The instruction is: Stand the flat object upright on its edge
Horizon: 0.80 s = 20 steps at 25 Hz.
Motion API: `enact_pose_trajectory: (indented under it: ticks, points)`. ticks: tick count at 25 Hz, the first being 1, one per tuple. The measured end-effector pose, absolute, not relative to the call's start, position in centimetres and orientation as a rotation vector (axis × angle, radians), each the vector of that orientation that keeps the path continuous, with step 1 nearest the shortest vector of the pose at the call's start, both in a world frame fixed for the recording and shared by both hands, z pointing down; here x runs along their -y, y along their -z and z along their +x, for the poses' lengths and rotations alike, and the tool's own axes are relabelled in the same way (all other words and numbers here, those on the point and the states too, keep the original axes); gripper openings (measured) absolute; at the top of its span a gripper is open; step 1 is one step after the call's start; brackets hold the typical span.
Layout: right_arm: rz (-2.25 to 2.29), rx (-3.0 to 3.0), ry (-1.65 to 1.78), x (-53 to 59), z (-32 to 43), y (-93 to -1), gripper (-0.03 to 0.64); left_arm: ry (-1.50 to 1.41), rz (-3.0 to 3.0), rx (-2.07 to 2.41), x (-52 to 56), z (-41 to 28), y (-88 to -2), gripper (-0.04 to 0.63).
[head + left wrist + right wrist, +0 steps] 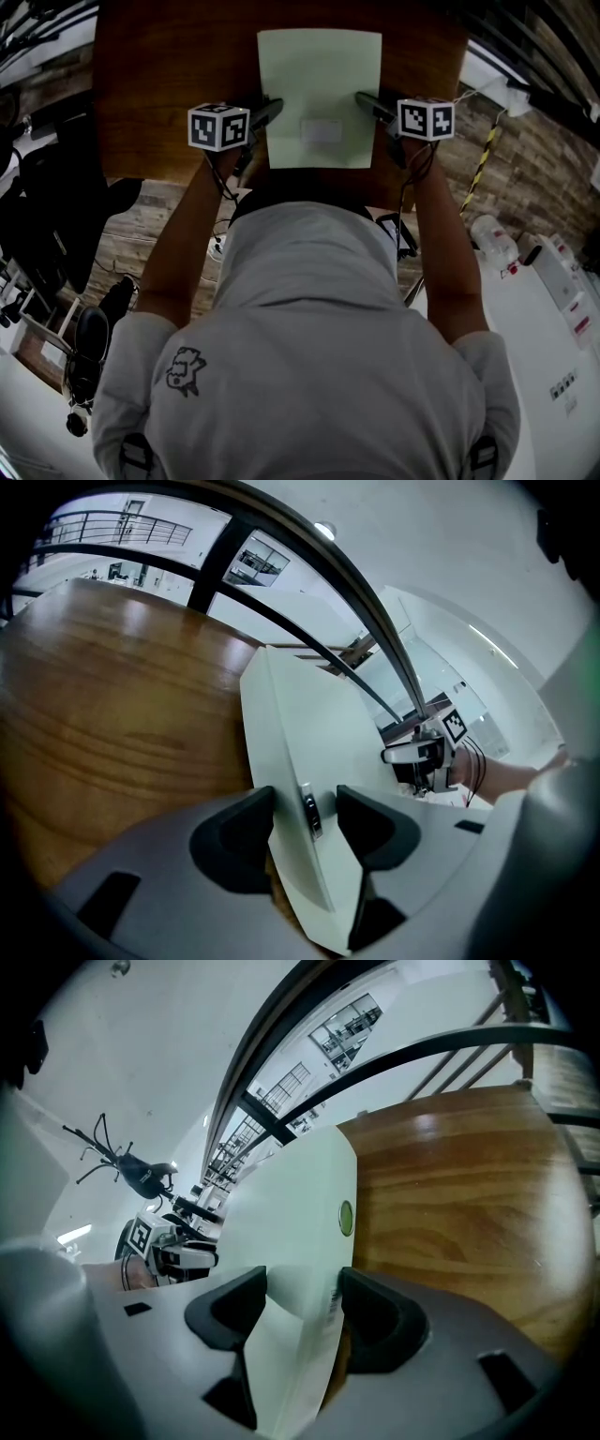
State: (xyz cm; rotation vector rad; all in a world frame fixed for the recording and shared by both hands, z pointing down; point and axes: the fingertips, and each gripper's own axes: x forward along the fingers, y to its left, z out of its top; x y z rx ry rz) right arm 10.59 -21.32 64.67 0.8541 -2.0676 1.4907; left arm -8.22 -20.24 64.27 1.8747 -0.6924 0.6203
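**A:** Where is the pale green folder (319, 84) sitting?

**B:** It is lying on the wooden table (169, 84), stretching forward from both grippers. The left gripper (306, 822) is straddling one side edge. The right gripper (302, 1302) is straddling the opposite one, so each is facing the other across the sheet.

**A:** Are they gripping it?

**B:** The left jaws are standing apart. The table-side pad is touching the rim, and the other is hanging clear of the upper face. The right jaws are looking much the same, though from that angle I am only guessing they are not pinching yet.

**A:** How is it going to handle?

**B:** I am judging it light, thin, smooth and bendy. Pinching both side edges firmly, right where the jaws are sitting, is looking sensible. Lifting unevenly is risking a bow or a slip.
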Motion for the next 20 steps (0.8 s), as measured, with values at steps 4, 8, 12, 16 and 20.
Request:
enact_pose_trajectory:
  ticks: [4,8,12,16,20]
  points:
    - [0.86,2.09,-1.445,21.2,10.6,-63.1,0.239,-0.622,1.891,0.727,20.1,-8.4,-63.2,0.209]
    - [0.866,2.115,-1.398,20.7,10.6,-61.6,0.239,-0.605,1.918,0.726,19.5,-8.0,-61.8,0.209]
    - [0.874,2.148,-1.348,20.4,10.3,-60.1,0.239,-0.619,1.949,0.766,19.3,-8.6,-60.7,0.21]
    - [0.892,2.173,-1.324,19.8,10.3,-58.7,0.239,-0.593,1.98,0.765,18.7,-8.4,-59.3,0.21]
    - [0.913,2.194,-1.291,19.3,10.5,-57.3,0.239,-0.591,2.006,0.792,18.3,-8.4,-58.1,0.21]
